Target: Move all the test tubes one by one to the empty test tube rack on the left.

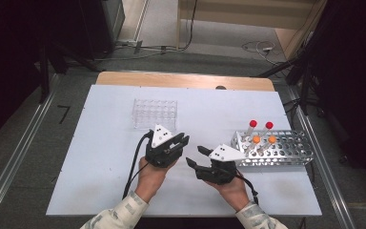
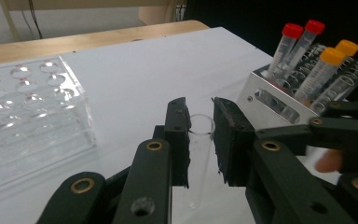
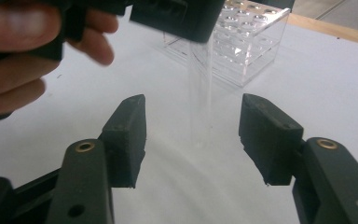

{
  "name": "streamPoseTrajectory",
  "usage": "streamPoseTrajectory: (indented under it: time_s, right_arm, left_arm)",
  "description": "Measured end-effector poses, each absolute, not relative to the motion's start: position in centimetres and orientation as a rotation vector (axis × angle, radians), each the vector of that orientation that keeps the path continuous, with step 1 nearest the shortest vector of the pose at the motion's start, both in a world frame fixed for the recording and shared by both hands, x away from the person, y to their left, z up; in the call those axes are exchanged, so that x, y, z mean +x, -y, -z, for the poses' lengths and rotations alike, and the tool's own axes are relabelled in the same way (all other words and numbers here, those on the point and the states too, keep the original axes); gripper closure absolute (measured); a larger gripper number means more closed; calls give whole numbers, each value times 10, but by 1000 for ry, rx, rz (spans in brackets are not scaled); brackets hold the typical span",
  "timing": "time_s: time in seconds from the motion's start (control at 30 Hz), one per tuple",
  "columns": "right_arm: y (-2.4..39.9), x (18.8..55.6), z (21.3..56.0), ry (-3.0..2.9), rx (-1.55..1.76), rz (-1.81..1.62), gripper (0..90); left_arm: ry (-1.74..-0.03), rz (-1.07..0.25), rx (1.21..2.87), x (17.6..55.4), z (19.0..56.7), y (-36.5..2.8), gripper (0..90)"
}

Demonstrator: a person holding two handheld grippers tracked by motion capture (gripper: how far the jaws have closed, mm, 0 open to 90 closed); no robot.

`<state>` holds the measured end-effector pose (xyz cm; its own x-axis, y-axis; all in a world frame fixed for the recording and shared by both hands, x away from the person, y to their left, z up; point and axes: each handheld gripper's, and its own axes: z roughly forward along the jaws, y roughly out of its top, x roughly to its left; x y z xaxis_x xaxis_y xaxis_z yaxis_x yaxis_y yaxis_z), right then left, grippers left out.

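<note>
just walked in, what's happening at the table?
A person works two handheld tools. The left tool is shut on a clear glass test tube, held upright. The right tool is open with its jaws either side of the tube, not touching. A clear plastic rack and a metal rack of capped tubes stand nearby.

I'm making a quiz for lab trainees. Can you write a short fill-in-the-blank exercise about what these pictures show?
1. The left gripper is shut on a clear glass ____.
2. The right gripper has its jaws ____, with nothing pressed between them.
3. The metal rack holds two tubes with red caps and two with ____ caps.
4. The clear plastic rack stands on the white ____.

Missing words: tube; open; orange; table
</note>
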<state>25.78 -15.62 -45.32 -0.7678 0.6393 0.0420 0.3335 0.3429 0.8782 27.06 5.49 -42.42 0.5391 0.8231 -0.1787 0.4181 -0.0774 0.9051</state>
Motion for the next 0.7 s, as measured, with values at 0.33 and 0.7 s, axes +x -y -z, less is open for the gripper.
streamPoseTrajectory:
  time_s: [0.33,0.7]
  right_arm:
    - [196,236,452,-2312,911,-1358,332]
    - [207,227,455,-2310,919,-1373,314]
  left_arm:
    - [-1111,-501,1653,293,409,-75,769]
    - [-1153,-567,1594,322,387,-90,769]
